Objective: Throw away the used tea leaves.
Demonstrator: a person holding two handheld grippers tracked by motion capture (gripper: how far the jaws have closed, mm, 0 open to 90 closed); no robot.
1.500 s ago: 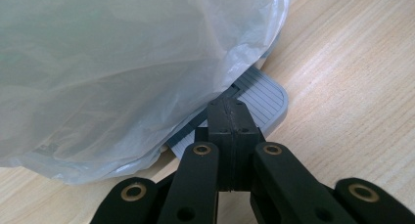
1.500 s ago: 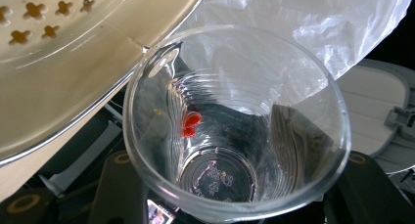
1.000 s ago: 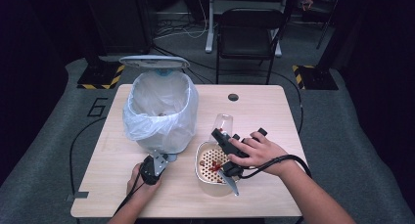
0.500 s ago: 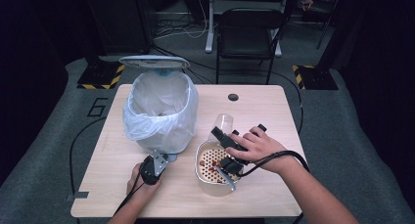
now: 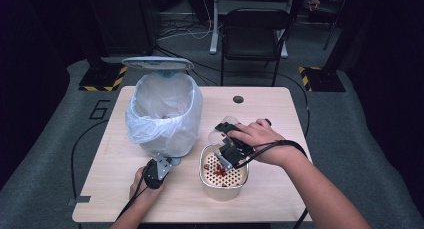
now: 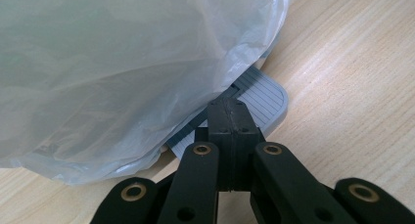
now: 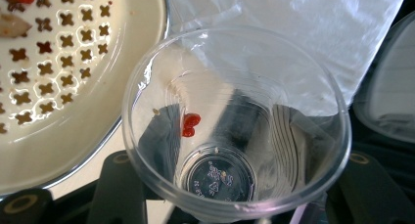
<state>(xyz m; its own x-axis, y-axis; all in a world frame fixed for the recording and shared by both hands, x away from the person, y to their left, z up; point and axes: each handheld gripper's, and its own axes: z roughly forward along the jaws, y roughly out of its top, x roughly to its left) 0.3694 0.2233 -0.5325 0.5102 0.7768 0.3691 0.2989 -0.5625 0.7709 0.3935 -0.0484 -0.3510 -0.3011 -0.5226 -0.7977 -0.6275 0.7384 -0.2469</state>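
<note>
A clear plastic cup (image 7: 274, 150) lies tilted with its mouth toward the camera, and my right gripper (image 7: 235, 199) is shut on it. A few red bits (image 7: 190, 124) stick to its inner wall. In the high view the right gripper (image 5: 227, 145) holds the cup (image 5: 220, 130) above the cream strainer pot (image 5: 223, 186), beside the bin. My left gripper (image 6: 230, 111) is shut, with its tips resting on the bin's grey pedal (image 6: 266, 99). The bin (image 5: 162, 114), lined with a pale plastic bag (image 6: 122, 62), stands with its lid (image 5: 157, 63) raised.
The strainer's perforated cream top (image 7: 58, 62) holds a few red and pale scraps. A round hole (image 5: 238, 99) sits in the wooden table (image 5: 280, 189) behind the cup. A black chair (image 5: 252, 34) stands beyond the table's far edge.
My right hand has lifted the cup up off the strainer pot and a little toward the bin. The left gripper has stayed on the pedal.
</note>
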